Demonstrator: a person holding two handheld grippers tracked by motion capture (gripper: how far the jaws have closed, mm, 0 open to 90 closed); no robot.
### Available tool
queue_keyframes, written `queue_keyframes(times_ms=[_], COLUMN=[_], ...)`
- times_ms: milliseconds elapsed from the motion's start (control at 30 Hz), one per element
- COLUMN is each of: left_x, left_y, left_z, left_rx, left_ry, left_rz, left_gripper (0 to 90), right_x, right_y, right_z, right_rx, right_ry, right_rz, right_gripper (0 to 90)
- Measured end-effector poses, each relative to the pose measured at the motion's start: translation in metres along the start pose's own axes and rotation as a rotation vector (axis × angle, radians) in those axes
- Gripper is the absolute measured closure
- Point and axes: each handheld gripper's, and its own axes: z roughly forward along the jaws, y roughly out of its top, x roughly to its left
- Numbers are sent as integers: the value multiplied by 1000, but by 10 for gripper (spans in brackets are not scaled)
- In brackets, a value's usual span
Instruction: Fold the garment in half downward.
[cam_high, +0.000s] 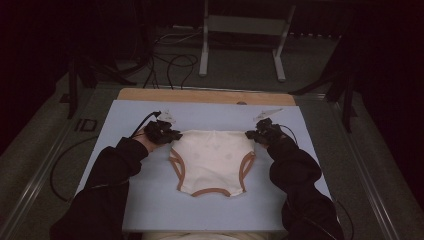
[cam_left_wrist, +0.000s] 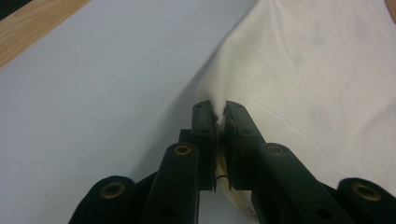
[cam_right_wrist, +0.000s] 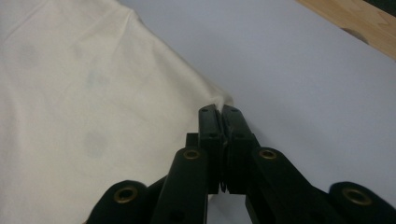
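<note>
A cream baby garment (cam_high: 211, 160) with brown-trimmed leg openings lies spread flat on the pale blue mat (cam_high: 130, 165). My left gripper (cam_high: 175, 135) is shut on its far left corner. In the left gripper view the cream cloth (cam_left_wrist: 299, 70) bunches between the two black jaws of that gripper (cam_left_wrist: 219, 112). My right gripper (cam_high: 251, 134) is shut on the far right corner. The right gripper view has the cloth (cam_right_wrist: 93, 107) running off to the left, with its corner pinched in that gripper (cam_right_wrist: 220, 110).
The mat covers a wooden table whose bare strip (cam_high: 200, 95) runs along the far edge. Cables (cam_high: 170, 65) and a metal stand (cam_high: 240, 30) sit on the floor beyond. Black-sleeved forearms (cam_high: 107, 180) come in from the bottom on both sides of the garment.
</note>
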Motion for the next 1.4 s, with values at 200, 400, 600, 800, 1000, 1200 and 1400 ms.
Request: queue_keyframes(times_ms=[200, 400, 600, 800, 1000, 1200, 1400], left_x=[7, 10, 15, 21, 24, 26, 27], left_y=[2, 3, 5, 2, 0, -1, -1], left_z=[8, 15, 24, 32, 36, 36, 29], left_rx=[-2, 15, 18, 15, 18, 7, 12], left_ry=[15, 25, 28, 12, 7, 12, 25], left_rz=[-17, -19, -40, -69, -83, -100, -114], left_gripper=[837, 836, 836, 818, 815, 648, 443], right_x=[-11, -16, -22, -25, -27, -27, -26], right_y=[8, 6, 2, 1, -1, -1, -3], right_z=[9, 15, 22, 27, 30, 32, 30], right_rx=[23, 38, 56, 68, 78, 74, 53], right_ry=[-11, -8, -21, -19, -21, -29, -46], right_rz=[14, 39, 54, 73, 81, 96, 102], right_gripper=[882, 882, 882, 880, 880, 847, 675])
